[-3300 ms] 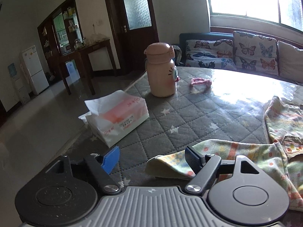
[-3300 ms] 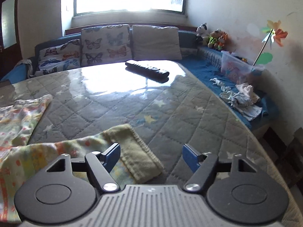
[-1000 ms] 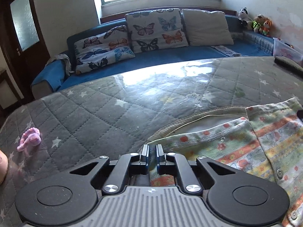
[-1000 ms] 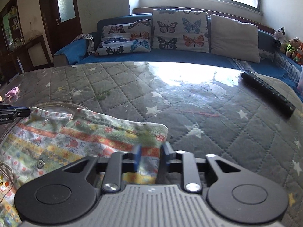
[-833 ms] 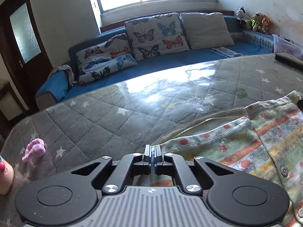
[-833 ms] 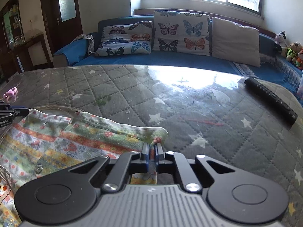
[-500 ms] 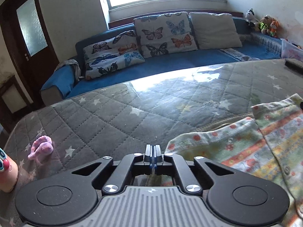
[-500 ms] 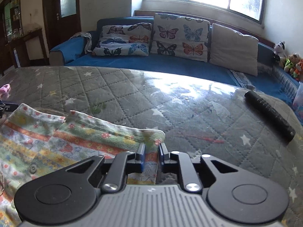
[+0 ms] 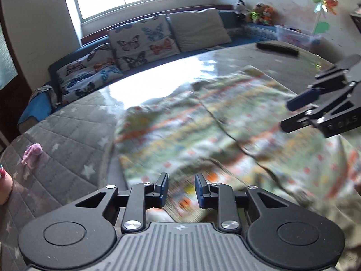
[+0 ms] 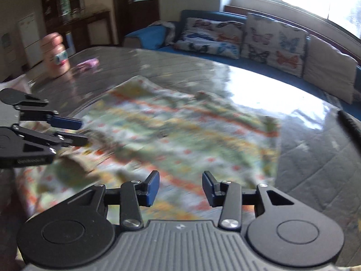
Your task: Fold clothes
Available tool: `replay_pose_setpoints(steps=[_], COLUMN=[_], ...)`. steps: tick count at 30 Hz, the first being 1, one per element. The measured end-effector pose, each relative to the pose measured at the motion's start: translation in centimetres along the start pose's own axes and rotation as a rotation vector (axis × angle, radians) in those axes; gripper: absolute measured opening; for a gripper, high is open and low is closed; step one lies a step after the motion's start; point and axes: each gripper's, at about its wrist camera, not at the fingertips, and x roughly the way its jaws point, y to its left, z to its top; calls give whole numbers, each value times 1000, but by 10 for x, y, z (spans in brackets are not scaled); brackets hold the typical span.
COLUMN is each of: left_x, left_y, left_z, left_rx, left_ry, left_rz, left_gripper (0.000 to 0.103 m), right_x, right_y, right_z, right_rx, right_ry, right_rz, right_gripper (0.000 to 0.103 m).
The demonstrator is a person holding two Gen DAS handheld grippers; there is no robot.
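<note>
A patterned child's garment (image 9: 203,122) with orange stripes lies folded over on the grey quilted table cover (image 9: 74,133); in the right wrist view the garment (image 10: 180,131) fills the middle. My left gripper (image 9: 181,188) hangs over its near edge, jaws opening, nothing pinched between the blue pads. My right gripper (image 10: 180,188) is likewise above the cloth, jaws opening and empty. Each gripper shows in the other's view: the right gripper (image 9: 300,106) at the right edge, the left gripper (image 10: 74,131) at the left edge. Both views are motion-blurred.
A pink bottle (image 10: 55,55) and a small pink toy (image 9: 33,152) sit on the table's left side. A black remote (image 9: 277,48) lies at the far right. A blue sofa with butterfly cushions (image 9: 144,43) runs behind the table, under the window.
Both grippers let go of the garment's far corners and pulled back towards the near edge. Their jaws went from shut on cloth to parted. The garment now lies folded over itself.
</note>
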Motion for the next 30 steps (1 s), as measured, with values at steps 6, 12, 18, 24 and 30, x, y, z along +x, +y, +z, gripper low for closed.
replay_pose_setpoints(steps=[6,12,18,24,30], left_x=[-23,-62,-94,-119,-116], left_y=[-20,-13,21,75,121], left_z=[-35,-61,-92,-132,-148], left_rx=[8,-90,-264,-531,-707], left_ry=[-13,-70,-52,-6,18], left_rz=[6,44,133,219,282], left_gripper=[33,43,46,55,56], right_x=[-1,-14,-22,-11,-11], right_y=[42,72,102,121,122], right_z=[-17,-28,-30,-42,-43], right_rx=[-32,-121,-179,-254,-253], right_ry=[7,-32,-83,-54,-50], right_rz=[64,-9,51,60,65], right_gripper=[44,47,50,53,56])
